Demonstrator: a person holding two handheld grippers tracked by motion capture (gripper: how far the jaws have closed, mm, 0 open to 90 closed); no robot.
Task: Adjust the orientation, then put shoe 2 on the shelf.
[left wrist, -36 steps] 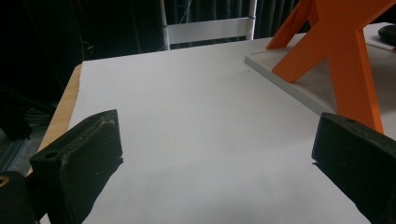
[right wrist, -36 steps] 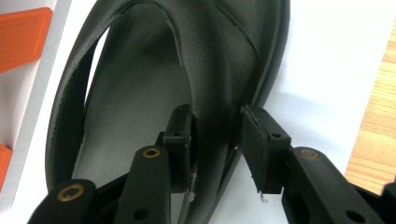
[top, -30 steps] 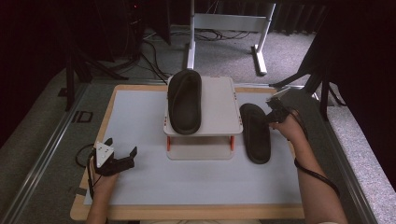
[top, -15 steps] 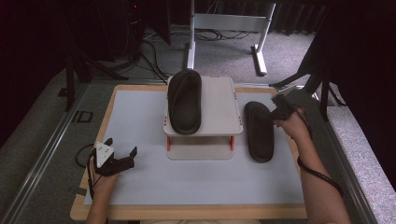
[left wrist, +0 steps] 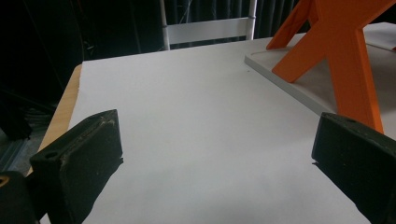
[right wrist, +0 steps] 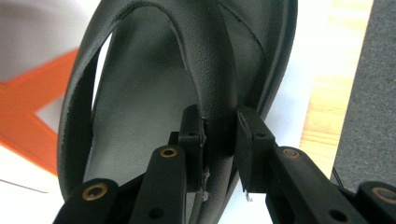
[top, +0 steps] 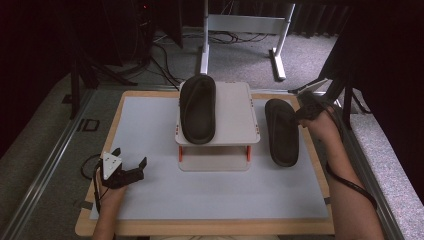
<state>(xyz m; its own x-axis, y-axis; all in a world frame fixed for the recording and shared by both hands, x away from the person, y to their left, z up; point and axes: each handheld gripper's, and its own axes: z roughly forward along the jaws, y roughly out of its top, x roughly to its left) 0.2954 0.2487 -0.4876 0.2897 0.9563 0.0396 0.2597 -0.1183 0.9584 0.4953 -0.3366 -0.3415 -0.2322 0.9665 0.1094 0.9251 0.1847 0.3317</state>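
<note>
Right gripper (right wrist: 219,140) pinches my sandal (top: 281,131) at 3 o'clock of the stand (top: 235,107); left gripper (top: 131,165) rests wide open, empty.

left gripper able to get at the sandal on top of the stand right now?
Probably yes: the left gripper is open over bare mat, and the sandal lies uncovered on the stand; it would need to lift.

No text, label, brand, number or sign can be read on anything here.
</note>
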